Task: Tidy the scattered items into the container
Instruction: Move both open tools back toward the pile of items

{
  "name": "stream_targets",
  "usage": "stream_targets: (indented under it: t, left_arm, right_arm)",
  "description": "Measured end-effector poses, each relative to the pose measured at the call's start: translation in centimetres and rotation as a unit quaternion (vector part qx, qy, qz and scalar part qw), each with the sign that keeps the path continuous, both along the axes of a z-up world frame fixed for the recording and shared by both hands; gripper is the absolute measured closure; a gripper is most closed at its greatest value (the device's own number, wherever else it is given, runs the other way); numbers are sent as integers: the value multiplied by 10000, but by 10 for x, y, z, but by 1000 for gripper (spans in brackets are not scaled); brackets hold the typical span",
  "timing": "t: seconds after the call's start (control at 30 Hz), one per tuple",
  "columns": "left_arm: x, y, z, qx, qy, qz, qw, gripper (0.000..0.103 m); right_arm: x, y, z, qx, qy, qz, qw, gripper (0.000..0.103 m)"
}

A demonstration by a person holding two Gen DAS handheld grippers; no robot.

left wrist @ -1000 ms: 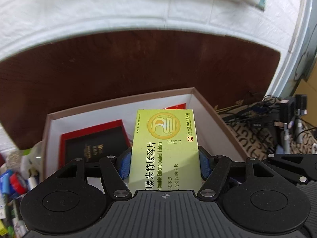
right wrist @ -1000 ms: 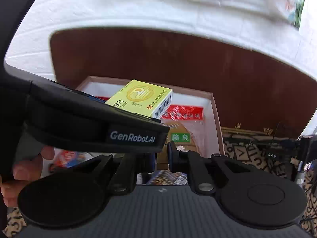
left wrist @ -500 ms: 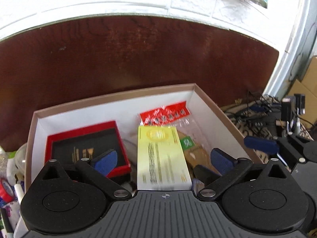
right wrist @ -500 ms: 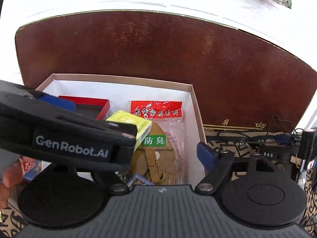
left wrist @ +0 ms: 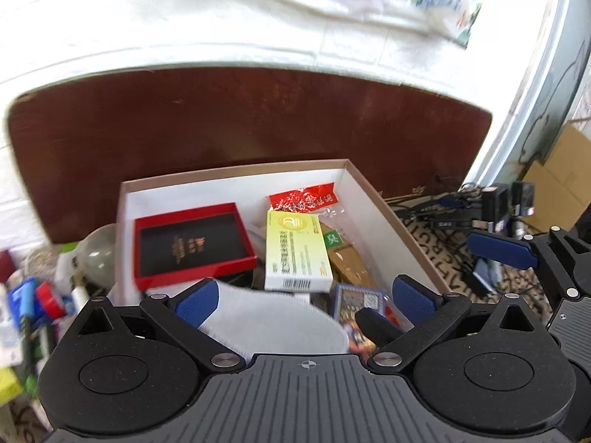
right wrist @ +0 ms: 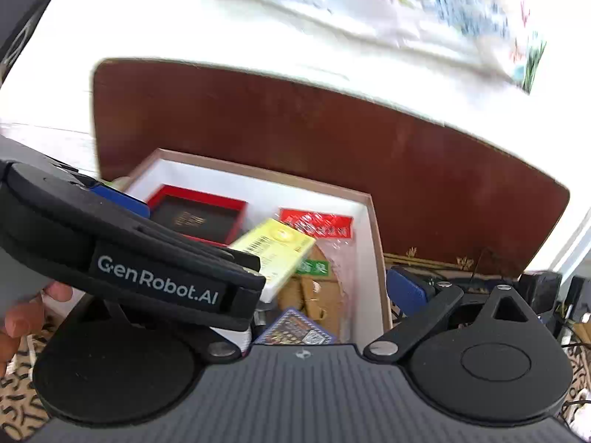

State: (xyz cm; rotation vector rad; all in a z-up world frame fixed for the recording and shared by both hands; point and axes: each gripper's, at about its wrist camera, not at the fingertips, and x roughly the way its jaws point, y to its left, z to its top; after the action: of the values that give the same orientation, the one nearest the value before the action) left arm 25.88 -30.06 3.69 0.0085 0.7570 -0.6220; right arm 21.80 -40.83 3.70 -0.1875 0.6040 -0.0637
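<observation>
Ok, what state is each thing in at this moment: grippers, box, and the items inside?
left gripper: open, empty
right gripper: open, empty, partly hidden
container: open-topped, holding several items
yellow medicine box: released, lying tilted on other items
red tray: inside, open side up
snack packet: inside, sealed

Matt cardboard container point(left wrist: 373, 199), glossy red-rimmed box point(left wrist: 192, 243), crinkly clear plastic packet point(right wrist: 325, 258), polished wood board point(left wrist: 258, 118).
</observation>
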Motion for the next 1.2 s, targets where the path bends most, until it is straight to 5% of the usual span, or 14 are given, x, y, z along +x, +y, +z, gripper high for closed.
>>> stream_targets:
  t: [0.2,0.37,0.5,0.6,0.77,0.97,1.2]
  left_arm:
    - [-67,63,1,-14,-235,520,9984,0]
    - [-131,123,-29,24,-676,1096,9917,0]
    - [-157,172,-69,-89,-266,1534,9878,0]
    - [-165,200,-97,-34,-58,1678,9858,0]
    - [-164,222,-121,491,-266,1775,9825,0]
    - [-149,232,-136,365,-94,1869,9817,0]
    - [-119,227,-145,256,62,1832,9827,17]
  right_arm:
    - [-61,51,13,129,-440,497,9977,2]
    - [-111,104,-6,331,-608,974,9928,2]
    - [-139,146,-37,521,-512,1292,9889,2]
    - [-150,175,-63,643,-300,1480,9864,2]
    - [-155,214,-97,371,-48,1568,9869,2]
    - [-138,213,-113,418,117,1353,9898,6]
    - [-108,200,-131,697,368,1032,9915,33]
